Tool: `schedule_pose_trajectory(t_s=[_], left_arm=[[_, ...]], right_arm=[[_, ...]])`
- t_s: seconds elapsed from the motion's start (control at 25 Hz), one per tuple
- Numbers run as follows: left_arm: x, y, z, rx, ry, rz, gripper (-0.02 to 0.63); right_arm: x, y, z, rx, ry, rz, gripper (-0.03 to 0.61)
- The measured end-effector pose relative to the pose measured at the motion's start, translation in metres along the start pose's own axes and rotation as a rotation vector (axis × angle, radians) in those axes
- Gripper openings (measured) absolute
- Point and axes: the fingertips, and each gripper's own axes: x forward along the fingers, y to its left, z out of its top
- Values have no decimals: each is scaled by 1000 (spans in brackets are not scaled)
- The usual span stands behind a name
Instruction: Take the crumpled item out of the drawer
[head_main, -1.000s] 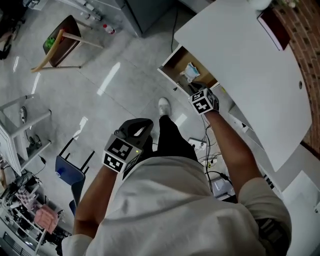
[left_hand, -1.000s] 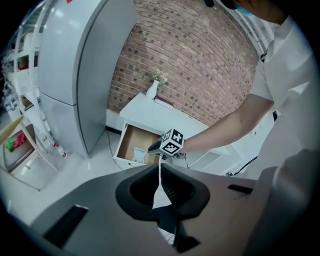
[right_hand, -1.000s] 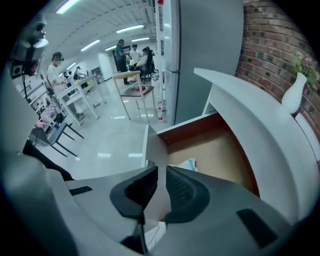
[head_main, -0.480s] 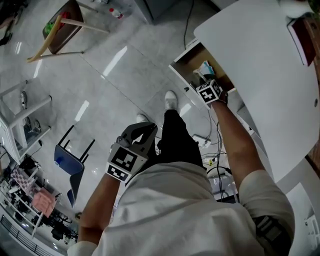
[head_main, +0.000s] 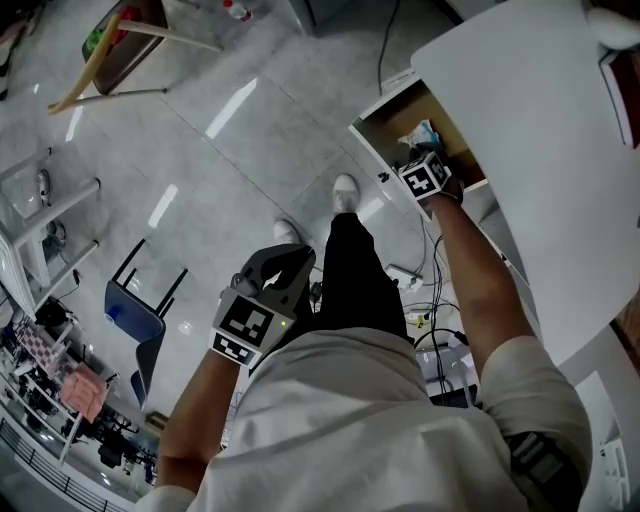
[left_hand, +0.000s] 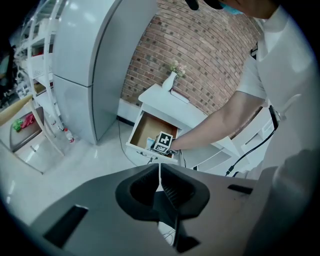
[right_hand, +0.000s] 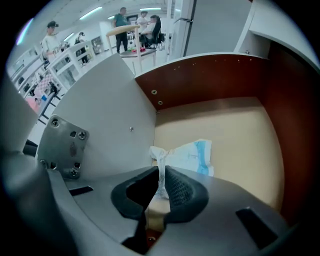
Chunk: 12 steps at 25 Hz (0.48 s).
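Note:
A crumpled white and blue paper item (right_hand: 187, 155) lies on the tan floor of the open drawer (right_hand: 235, 135). My right gripper (right_hand: 162, 176) reaches into the drawer and is shut on the near edge of that item, a strip of which stands pinched between the jaws. From the head view the right gripper (head_main: 418, 160) sits inside the drawer (head_main: 372, 140), with the item (head_main: 422, 133) just beyond it. My left gripper (head_main: 283, 258) hangs low by the person's waist, shut and holding nothing. It looks toward the drawer (left_hand: 142, 131) from a distance.
The drawer belongs to a white cabinet (head_main: 540, 150) against a brick wall (left_hand: 200, 55). A grey refrigerator (left_hand: 85, 65) stands to the drawer's left. Cables (head_main: 425, 300) lie on the floor under the cabinet. A blue chair (head_main: 135, 310) and shelving (head_main: 45, 200) stand at the left.
My right gripper has pushed further into the drawer, up to the crumpled item. The head view has shifted. The left gripper stays by the waist.

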Motion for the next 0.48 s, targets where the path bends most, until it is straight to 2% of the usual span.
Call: schedule_pose_trajectory(t_s=[0.48], left_arm=[[-18, 9, -5, 16, -14, 8, 26]], right_arm=[[-22, -1, 6, 38, -5, -48, 31]])
